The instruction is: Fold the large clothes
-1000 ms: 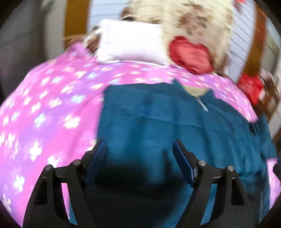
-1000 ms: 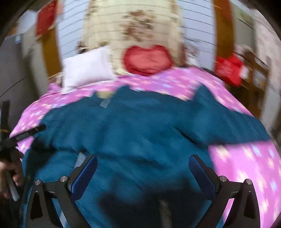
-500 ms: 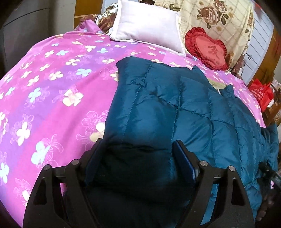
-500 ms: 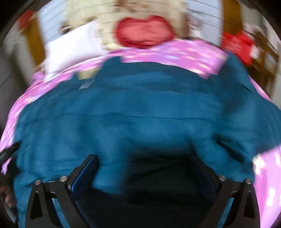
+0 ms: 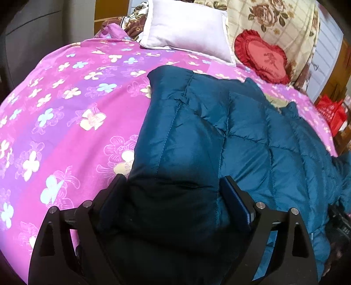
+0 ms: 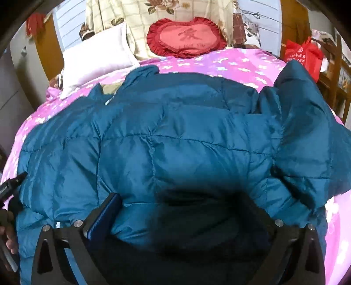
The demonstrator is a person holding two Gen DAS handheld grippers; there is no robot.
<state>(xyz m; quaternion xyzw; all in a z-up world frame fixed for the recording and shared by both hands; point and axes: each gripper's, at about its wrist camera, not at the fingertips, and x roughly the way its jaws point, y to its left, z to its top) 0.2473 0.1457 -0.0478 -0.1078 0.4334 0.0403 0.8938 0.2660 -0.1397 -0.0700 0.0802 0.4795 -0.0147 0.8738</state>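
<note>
A teal quilted jacket (image 5: 252, 136) lies spread on a bed with a pink floral sheet (image 5: 65, 105). Its shell is smooth and faintly glossy, stitched into puffy squares, with soft creases along the seams.

In the left wrist view the left gripper (image 5: 173, 197) has its fingers (image 5: 235, 201) set wide on either side of a thick, padded fold of the jacket at 6 o'clock. The cloth fills the gap and presses against both pads, but whether they actually pinch it I cannot tell. The jacket runs from there toward 2 o'clock, its straight left edge lying on the sheet.

In the right wrist view the right gripper (image 6: 182, 221) sits low over the jacket, which bulges up between its fingers (image 6: 103, 217). The blue ribbed pad at 7 o'clock touches the cloth; the other finger is in shadow, so the grip here cannot be told either. A sleeve (image 6: 307, 140) lies bunched at 3 o'clock.

At the head of the bed, near 12 o'clock, a plain white pillow (image 6: 96, 57) rests beside a red heart-shaped cushion (image 6: 186, 37) with a ruffled rim, both leaning on a cream rose-print cloth (image 5: 272, 19). A red bag (image 6: 305, 54) stands at 2 o'clock beyond the bed.
</note>
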